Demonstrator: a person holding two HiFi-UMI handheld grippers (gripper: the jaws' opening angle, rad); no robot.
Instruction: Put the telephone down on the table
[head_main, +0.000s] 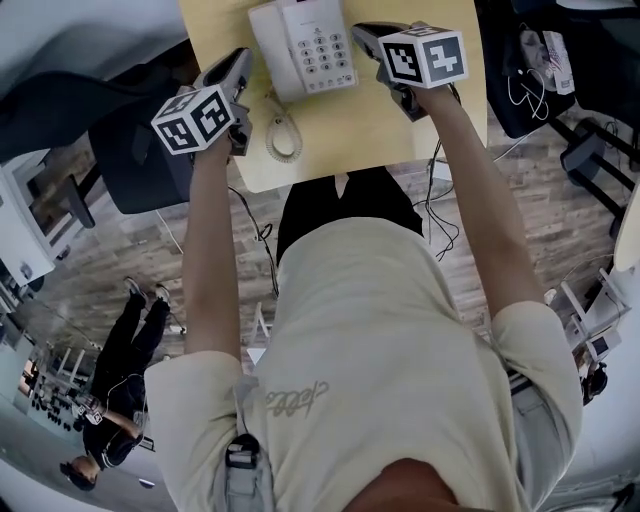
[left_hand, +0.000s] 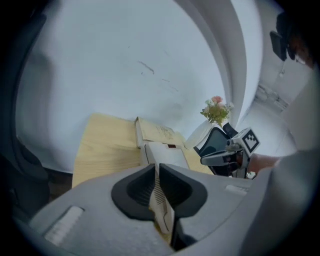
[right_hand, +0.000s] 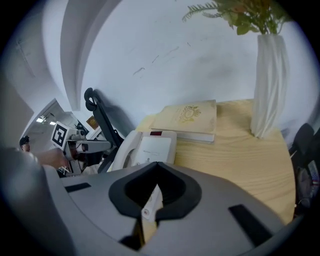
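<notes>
A white push-button telephone (head_main: 305, 45) lies flat on the pale wooden table (head_main: 350, 130), with its coiled cord (head_main: 283, 135) trailing toward the near edge. My left gripper (head_main: 243, 58) sits close against the phone's left side and my right gripper (head_main: 362, 33) against its right side. The left gripper view has the jaws (left_hand: 157, 172) closed to a thin slit, the phone (left_hand: 167, 152) lying just past them. In the right gripper view the jaws (right_hand: 157, 167) are also pressed together, with the phone (right_hand: 150, 150) just ahead. Only a pale sliver shows in each slit.
A cream book (right_hand: 190, 117) lies behind the phone. A white vase (right_hand: 267, 90) with flowers stands at the table's right rear. A dark office chair (head_main: 140, 160) is left of the table, cables trail on the floor (head_main: 435, 210), and a person (head_main: 120, 380) stands far left.
</notes>
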